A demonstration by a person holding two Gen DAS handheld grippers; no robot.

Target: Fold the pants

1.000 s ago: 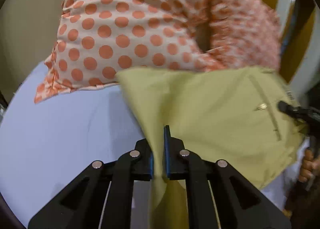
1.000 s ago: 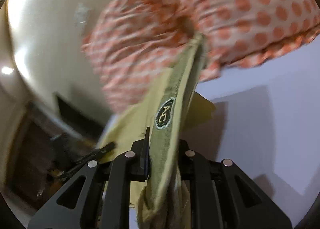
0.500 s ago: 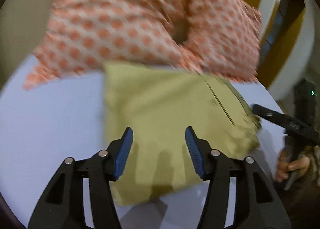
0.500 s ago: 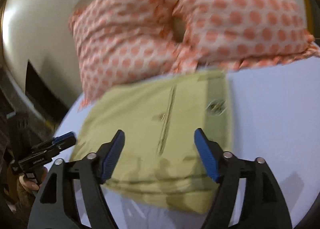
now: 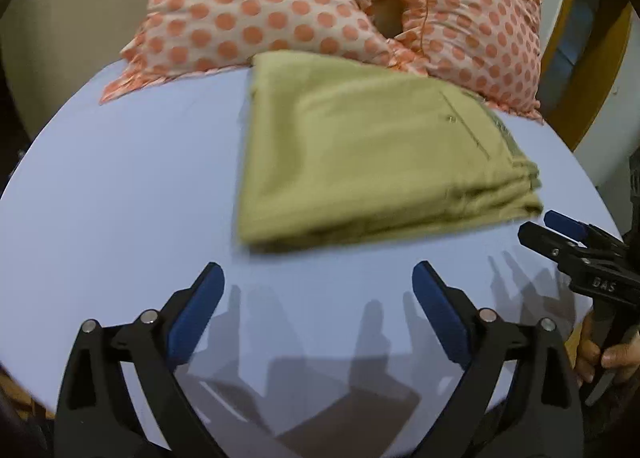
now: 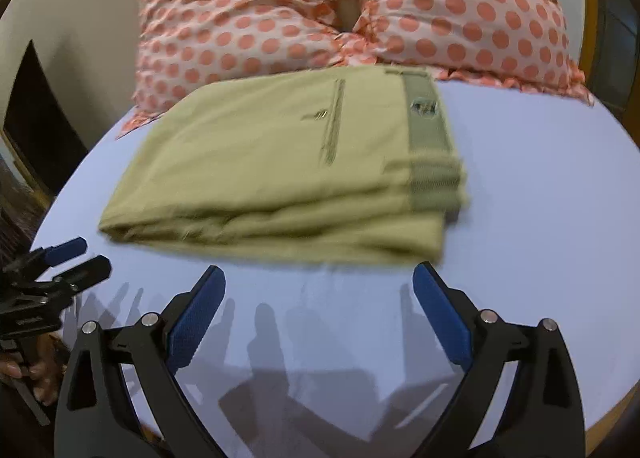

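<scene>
Olive pants, orange-dotted pillows, lavender sheet.

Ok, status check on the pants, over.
Left gripper open, right gripper open, both short of the cloth. Pants folded flat on the sheet, far edge against the pillows. Nothing in the way.

Ahead of my two tongs, left and right: one folded pants, two dotted pillows behind.
</scene>
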